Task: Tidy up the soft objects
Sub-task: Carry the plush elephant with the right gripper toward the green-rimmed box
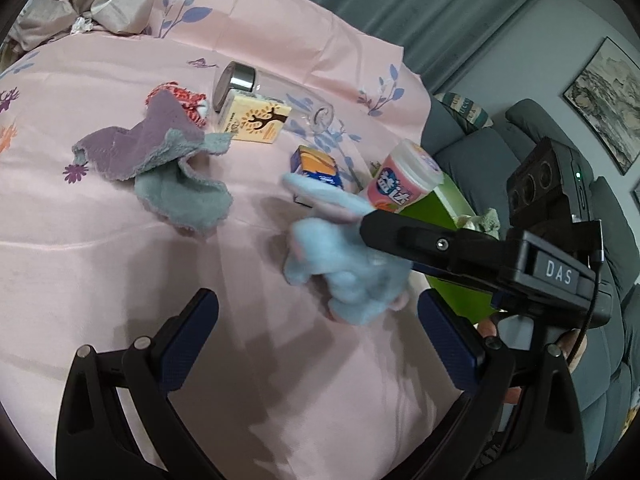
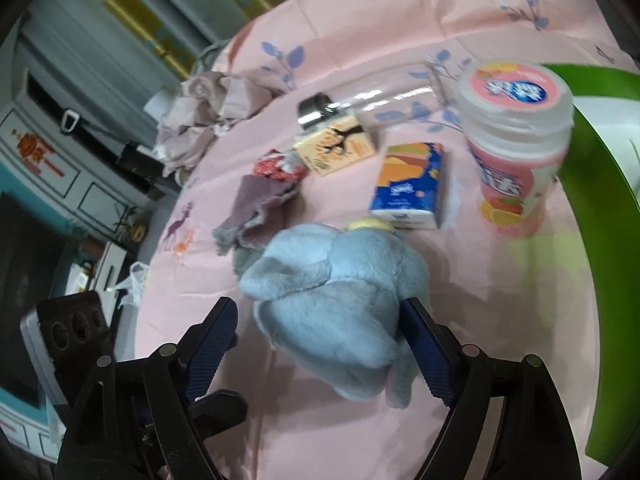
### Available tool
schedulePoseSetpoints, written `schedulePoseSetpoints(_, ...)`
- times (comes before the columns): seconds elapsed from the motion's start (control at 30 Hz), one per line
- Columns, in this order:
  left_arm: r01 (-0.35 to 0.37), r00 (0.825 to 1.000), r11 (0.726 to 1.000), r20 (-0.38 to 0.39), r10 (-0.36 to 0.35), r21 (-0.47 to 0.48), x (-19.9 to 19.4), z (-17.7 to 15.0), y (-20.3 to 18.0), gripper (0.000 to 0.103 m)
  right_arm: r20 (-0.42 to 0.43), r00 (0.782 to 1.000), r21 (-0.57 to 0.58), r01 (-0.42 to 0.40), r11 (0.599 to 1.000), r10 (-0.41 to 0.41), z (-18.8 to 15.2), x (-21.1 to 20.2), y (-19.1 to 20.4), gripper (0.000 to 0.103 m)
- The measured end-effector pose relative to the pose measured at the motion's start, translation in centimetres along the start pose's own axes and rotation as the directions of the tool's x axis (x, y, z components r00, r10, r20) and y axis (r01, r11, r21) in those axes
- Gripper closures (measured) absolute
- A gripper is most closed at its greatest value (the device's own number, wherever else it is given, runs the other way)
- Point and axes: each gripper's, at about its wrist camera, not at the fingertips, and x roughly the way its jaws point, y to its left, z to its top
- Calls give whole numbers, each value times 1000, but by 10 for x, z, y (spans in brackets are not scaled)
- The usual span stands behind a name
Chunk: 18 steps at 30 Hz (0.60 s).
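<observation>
Pink floral bedding (image 1: 120,280) serves as the work surface, with grey curtains and a sofa behind it.

Right gripper (image 2: 318,340): jaws spread, straddling the blue plush toy (image 2: 340,304). The far pad (image 2: 424,344) touches or nearly touches the plush's flank; the near pad (image 2: 212,340) stands apart from it. No grip is made yet. In the left wrist view the same tool comes in from the right with one finger laid across the plush (image 1: 348,276).

Left gripper (image 1: 318,336): jaws wide, holding nothing, hovering over bare bedding with the plush just ahead of its right pad.

Procedure, as judged:
1. Centre the right jaws on the plush's thickest part, not on a loose ear or limb.
2. Close until the pile compresses; a soft body slips from a light pinch.
3. Lift clear before moving sideways.

Beyond the plush: tissue pack (image 2: 410,184), then the pink jar (image 2: 516,152) to the right, which could tip if brushed. The green bin (image 2: 600,208) beside it is the probable destination. Purple and grey cloths (image 1: 160,160) lie further left, still unsorted.
</observation>
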Motion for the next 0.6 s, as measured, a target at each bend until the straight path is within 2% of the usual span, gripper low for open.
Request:
schedulePoseSetpoints(0.17,9,1000,1000,-2,-9,-4,1,0,1,3,19,1000,-40,-13,999,13,-1,0,8,18)
schedulePoseSetpoints(0.3,9,1000,1000,-3,-9,-6,3,0,1,3,33,995,-42,-95,995,96,0,0,11,18)
schedulePoseSetpoints(0.47,1,1000,1000,-3,-1,-16,9,0,4,3,39,988,-48,-145,988,147,2,4,15,18)
schedulePoseSetpoints(0.6,10,1000,999,17,-9,-51,13,2,9,4,7,969,-15,-246,969,246,5,10,15,18)
